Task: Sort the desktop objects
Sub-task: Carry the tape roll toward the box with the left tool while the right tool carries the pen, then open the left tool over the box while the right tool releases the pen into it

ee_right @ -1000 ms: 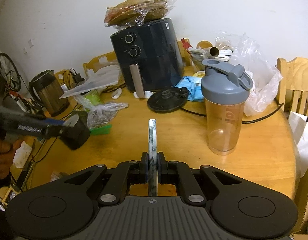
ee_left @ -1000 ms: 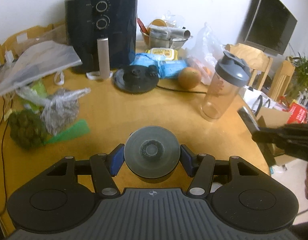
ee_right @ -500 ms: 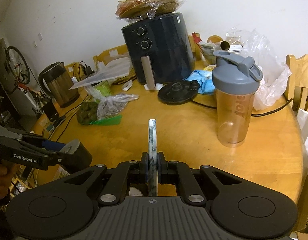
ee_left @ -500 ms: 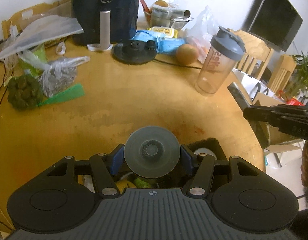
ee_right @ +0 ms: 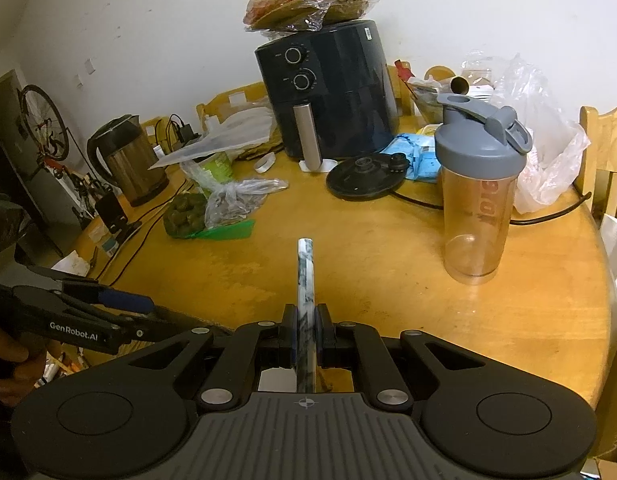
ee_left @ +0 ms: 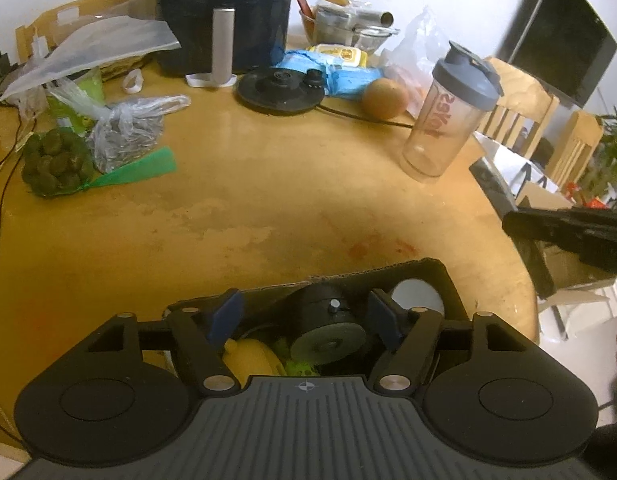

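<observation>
Left wrist: box (ee_left: 448,280) contents largely hidden behind left gripper (ee_left: 304,320) jaws

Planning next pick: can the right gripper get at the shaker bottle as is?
Probably not yet. The right gripper is shut on a marbled pen, so its jaws are taken. The path to the shaker bottle over the table looks free.

Grey-white marbled stick (ee_right: 305,280); yellow wood desk (ee_right: 388,248); black air fryer (ee_right: 328,92); shaker (ee_right: 478,184) w/ grey lid.
</observation>
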